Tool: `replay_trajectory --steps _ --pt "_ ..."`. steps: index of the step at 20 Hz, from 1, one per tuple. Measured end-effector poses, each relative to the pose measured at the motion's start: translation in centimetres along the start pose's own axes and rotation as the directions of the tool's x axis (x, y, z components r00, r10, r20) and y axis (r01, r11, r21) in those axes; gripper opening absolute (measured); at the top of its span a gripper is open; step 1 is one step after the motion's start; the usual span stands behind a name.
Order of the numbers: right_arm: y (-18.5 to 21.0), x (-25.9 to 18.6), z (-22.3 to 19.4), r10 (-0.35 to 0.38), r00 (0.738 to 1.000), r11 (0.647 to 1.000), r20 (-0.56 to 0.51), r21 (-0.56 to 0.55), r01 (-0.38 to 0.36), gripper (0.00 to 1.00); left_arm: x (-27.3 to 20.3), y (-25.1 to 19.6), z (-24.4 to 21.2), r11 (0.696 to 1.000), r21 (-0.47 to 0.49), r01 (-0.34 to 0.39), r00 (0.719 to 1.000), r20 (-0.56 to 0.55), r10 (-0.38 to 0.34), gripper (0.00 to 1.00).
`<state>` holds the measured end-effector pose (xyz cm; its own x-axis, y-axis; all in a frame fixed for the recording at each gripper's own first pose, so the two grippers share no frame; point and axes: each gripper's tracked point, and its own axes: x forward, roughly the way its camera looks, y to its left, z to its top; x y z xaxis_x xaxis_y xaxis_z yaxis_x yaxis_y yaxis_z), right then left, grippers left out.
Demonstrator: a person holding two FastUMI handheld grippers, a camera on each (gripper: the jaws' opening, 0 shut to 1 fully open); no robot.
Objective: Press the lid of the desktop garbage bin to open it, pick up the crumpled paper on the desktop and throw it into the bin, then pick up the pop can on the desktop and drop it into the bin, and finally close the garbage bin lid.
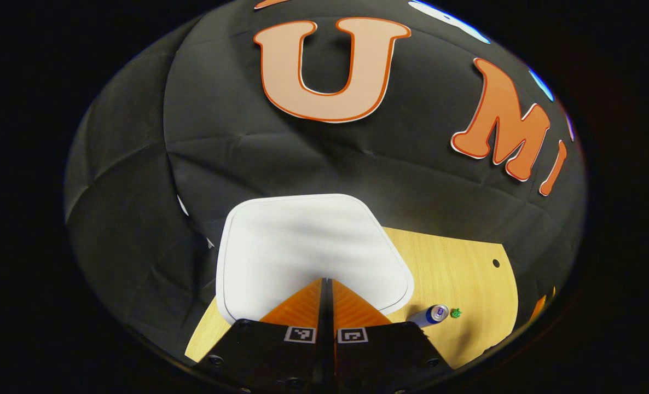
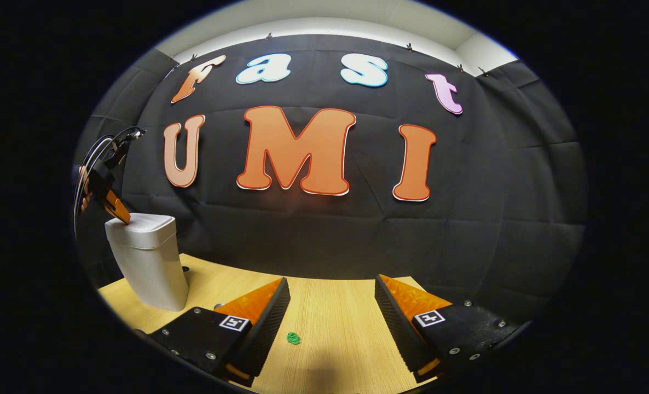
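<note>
1. In the left gripper view, the left gripper (image 1: 327, 282) is pointing its fingers, pressed together with nothing between them, down at the near edge of the white lid (image 1: 308, 241) of the garbage bin (image 1: 302, 251). The tips are lying at or on the lid; contact cannot be told for sure here. The lid is lying flat and closed, so the task is sitting in its first step, the press to open. To the right of the bin, the pop can (image 1: 431, 315) is lying on its side on the wooden surface (image 1: 456, 262), with a small green crumpled paper (image 1: 456, 313) just beside it. Both are waiting untouched, and closing the lid is also left.

2. In the right gripper view, the right gripper (image 2: 332, 306) is hanging low over the surface (image 2: 330, 312) with its fingers spread wide and empty. The green paper (image 2: 293, 338) is lying between them, nearer the left finger. Far to the left, the bin (image 2: 149, 262) is standing upright, seen from the side, with the left gripper (image 2: 117, 210) tilting down onto the lid's top. This view is giving the bin's height and body; the other is giving the can.
</note>
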<state>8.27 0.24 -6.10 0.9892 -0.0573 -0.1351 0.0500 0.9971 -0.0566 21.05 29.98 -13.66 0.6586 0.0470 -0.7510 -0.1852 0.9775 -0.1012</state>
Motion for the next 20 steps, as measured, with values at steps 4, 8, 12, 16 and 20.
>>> replay_trajectory --steps 4,8,12,16,20 --pt "-0.2 -0.1 0.3 -0.004 1.0 1.0 0.011 0.011 0.004 0.94 0.0 0.1 0.2 1.0 -0.004 0.005 1.0 -0.003 -0.005 0.0" --pt "-0.8 -0.1 1.0 -0.011 1.0 1.0 0.026 0.013 0.011 0.93 -1.6 0.4 1.8 1.0 -0.012 -0.022 0.996 0.084 0.023 0.01" --pt "-0.8 -0.4 1.1 -0.008 1.0 1.0 0.03 0.008 0.008 0.93 -5.6 0.2 5.3 0.994 0.062 -0.093 0.965 0.253 0.074 0.01" --pt "-0.4 -0.7 1.4 0.001 0.999 1.0 0.037 0.013 -0.002 0.93 -9.7 -1.8 6.8 0.993 0.081 -0.091 0.93 0.362 0.056 0.01" --pt "-0.3 -1.1 1.5 0.008 0.999 1.0 0.038 0.02 -0.009 0.93 -13.4 -4.6 6.7 0.996 0.079 -0.042 0.88 0.474 0.0 0.2"
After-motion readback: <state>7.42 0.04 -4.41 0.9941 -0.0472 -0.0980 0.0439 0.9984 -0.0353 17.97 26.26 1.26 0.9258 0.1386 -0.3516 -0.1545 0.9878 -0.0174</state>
